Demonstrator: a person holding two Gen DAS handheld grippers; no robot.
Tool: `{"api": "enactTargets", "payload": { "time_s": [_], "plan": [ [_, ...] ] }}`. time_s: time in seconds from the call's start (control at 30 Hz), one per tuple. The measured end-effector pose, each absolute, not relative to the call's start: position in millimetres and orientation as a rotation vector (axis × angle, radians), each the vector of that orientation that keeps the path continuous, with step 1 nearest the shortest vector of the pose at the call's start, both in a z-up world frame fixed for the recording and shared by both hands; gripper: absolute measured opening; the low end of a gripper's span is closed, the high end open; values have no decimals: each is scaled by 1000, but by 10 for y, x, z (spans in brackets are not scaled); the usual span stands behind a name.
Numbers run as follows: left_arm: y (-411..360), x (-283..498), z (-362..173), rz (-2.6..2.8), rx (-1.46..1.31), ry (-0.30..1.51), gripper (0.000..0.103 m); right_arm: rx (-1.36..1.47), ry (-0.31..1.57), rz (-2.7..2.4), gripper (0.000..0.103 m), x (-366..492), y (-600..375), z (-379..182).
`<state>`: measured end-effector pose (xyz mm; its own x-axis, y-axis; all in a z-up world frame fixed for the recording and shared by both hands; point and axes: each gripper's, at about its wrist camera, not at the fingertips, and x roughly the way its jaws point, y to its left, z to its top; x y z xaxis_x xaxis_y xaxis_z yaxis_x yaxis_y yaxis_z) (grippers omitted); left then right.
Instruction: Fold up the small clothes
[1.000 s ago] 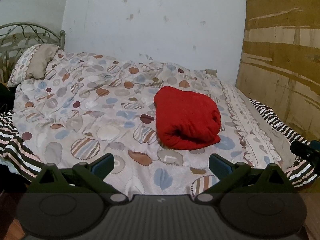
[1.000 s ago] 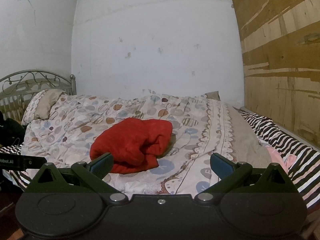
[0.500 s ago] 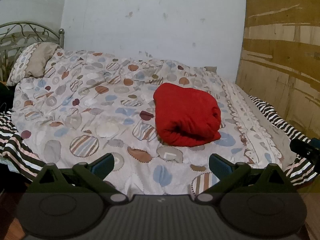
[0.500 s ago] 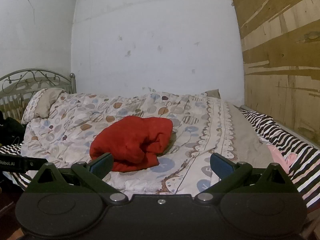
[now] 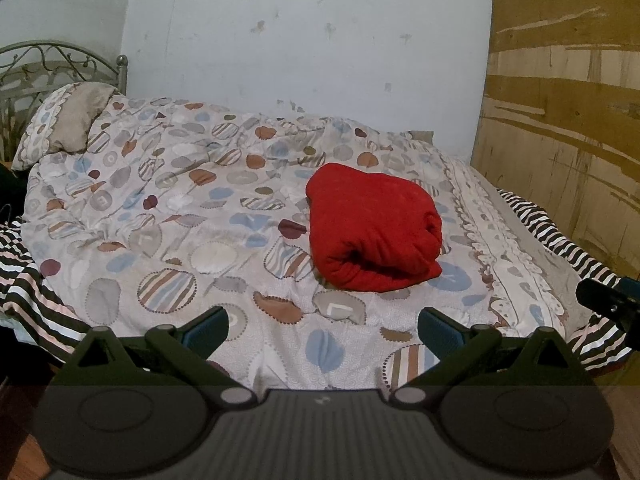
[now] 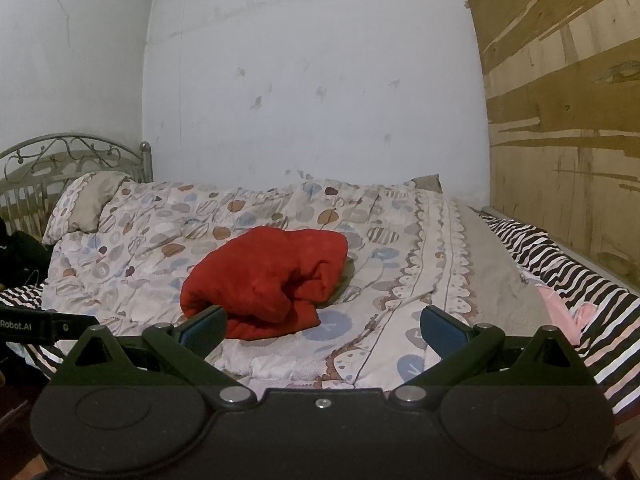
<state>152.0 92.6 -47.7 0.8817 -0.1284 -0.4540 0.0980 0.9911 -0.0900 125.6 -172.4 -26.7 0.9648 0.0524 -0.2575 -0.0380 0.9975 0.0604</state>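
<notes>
Nearest me, the left gripper (image 5: 322, 326) and right gripper (image 6: 322, 326) hang at the bed's edge, jaws spread wide, holding nothing. "Robot.AI" reads on the left one's side. Farther in, the bundled red fleece garment (image 5: 374, 229) sits on the dotted quilt (image 5: 168, 216); a careless pinch might snag quilt too.

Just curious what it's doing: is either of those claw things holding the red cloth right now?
No: the red cloth lies alone on the quilt, both grippers open and short of it.
</notes>
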Motion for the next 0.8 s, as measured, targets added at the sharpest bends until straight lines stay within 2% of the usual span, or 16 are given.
{"api": "enactTargets", "payload": {
  "time_s": [0.8],
  "plan": [
    [884,1534,-501,-122,-58,485,103,57,267,44,103,1248,-1705,-295]
  ]
}}
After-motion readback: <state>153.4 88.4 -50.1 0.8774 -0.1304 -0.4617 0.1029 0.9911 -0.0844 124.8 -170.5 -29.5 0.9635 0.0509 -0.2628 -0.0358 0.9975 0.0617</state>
